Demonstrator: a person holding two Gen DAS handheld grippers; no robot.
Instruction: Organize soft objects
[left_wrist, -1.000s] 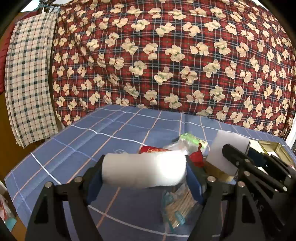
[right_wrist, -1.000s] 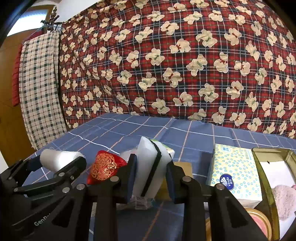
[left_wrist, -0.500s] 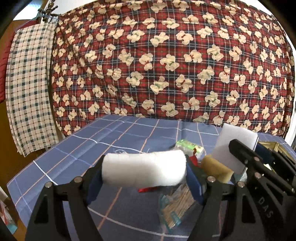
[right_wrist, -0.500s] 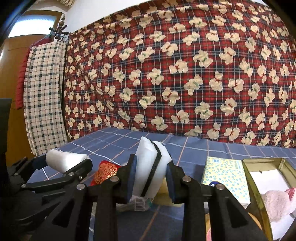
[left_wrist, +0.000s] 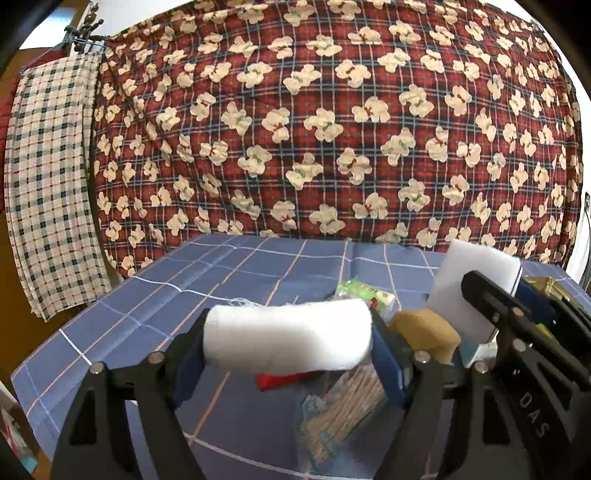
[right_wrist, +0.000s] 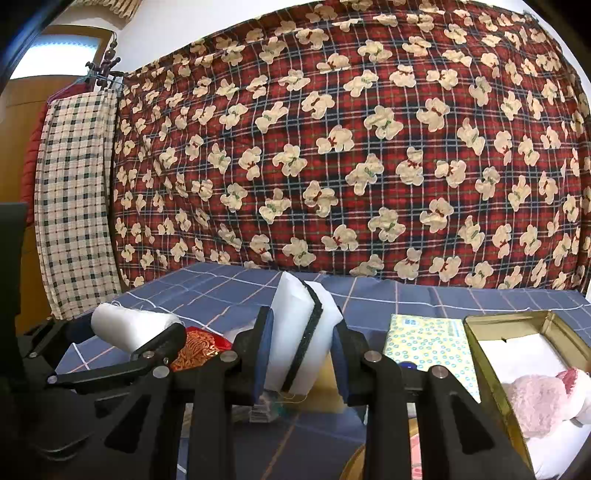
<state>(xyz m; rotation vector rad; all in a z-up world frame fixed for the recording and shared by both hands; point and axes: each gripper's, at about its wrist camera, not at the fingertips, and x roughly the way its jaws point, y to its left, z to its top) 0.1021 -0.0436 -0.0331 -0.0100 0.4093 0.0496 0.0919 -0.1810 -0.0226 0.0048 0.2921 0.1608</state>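
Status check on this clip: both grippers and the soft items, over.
Left gripper shut on white roll. Right gripper shut on white sponge. Gold box open at right, pink plush inside. Tissue pack sits between.

Matt black plastic on the left gripper (left_wrist: 288, 345) with bright metal pivot pins, its blue pads pressing a white roll (left_wrist: 288, 339) that looks fibrous and fluffy, like wadding or gauze; the right gripper (right_wrist: 301, 354) has the same matt black plastic, clamped on a white sponge (right_wrist: 295, 332) of smooth foam with a coarse dark scouring layer through the middle; blue checked tablecloth (left_wrist: 221, 280), woven and matt; quilted bear-print blanket (right_wrist: 332, 147), soft cotton look; gold tin (right_wrist: 480, 354) of shiny metal; pink plush toy (right_wrist: 543, 395), fuzzy; tissue pack (right_wrist: 424, 339) in glossy printed wrap; tan sponge (left_wrist: 424, 332), porous and rough; crinkly clear plastic bag (left_wrist: 343, 410).
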